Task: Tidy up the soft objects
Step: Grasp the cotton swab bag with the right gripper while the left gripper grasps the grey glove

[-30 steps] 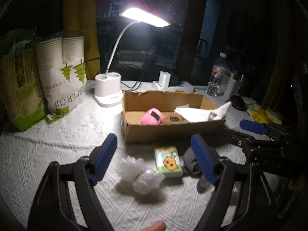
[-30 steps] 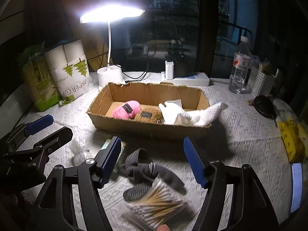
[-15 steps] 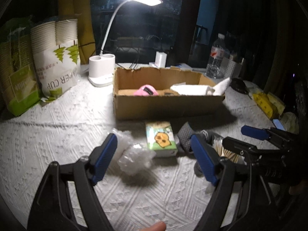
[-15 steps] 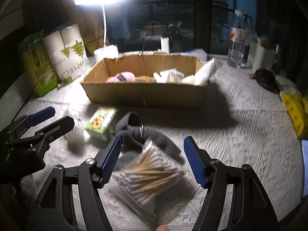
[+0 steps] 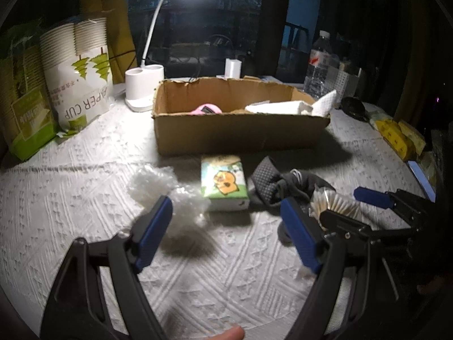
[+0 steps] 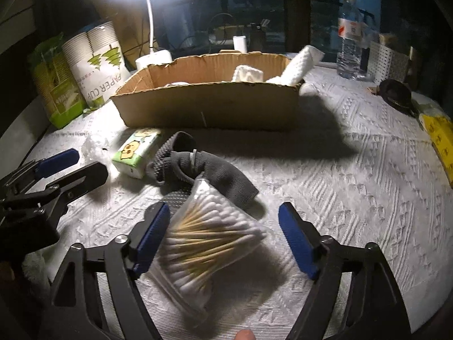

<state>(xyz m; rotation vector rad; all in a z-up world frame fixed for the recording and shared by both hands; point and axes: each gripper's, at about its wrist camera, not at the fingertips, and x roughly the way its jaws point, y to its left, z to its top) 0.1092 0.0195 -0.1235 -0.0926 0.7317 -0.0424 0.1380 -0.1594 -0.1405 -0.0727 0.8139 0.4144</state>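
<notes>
My left gripper [image 5: 226, 232] stands open, low over the white cloth, with nothing between its pads; crumpled clear plastic [image 5: 164, 189] lies just beyond its left pad. A cartoon tissue pack [image 5: 223, 181] and a grey sock [image 5: 283, 187] lie ahead of it. My right gripper [image 6: 225, 238] straddles a clear bag of cotton swabs [image 6: 209, 240] lying on the table. Its jaws are opening: the right pad is well clear of the bag and the left pad sits at its edge. Behind stands the cardboard box [image 5: 240, 130] holding a pink plush [image 5: 206, 109] and white cloths [image 6: 297, 65].
A lit desk lamp [image 5: 144, 87] and sleeves of paper cups [image 5: 76, 79] stand at the back left. At the back right are a water bottle [image 6: 349, 42], a white basket [image 6: 388, 62] and a dark object [image 6: 396, 93]. Yellow packs [image 5: 393, 136] lie at the right edge.
Both grippers have sunk toward the table and the items in front of the box. The swab bag now lies between the right jaws, which have widened.
</notes>
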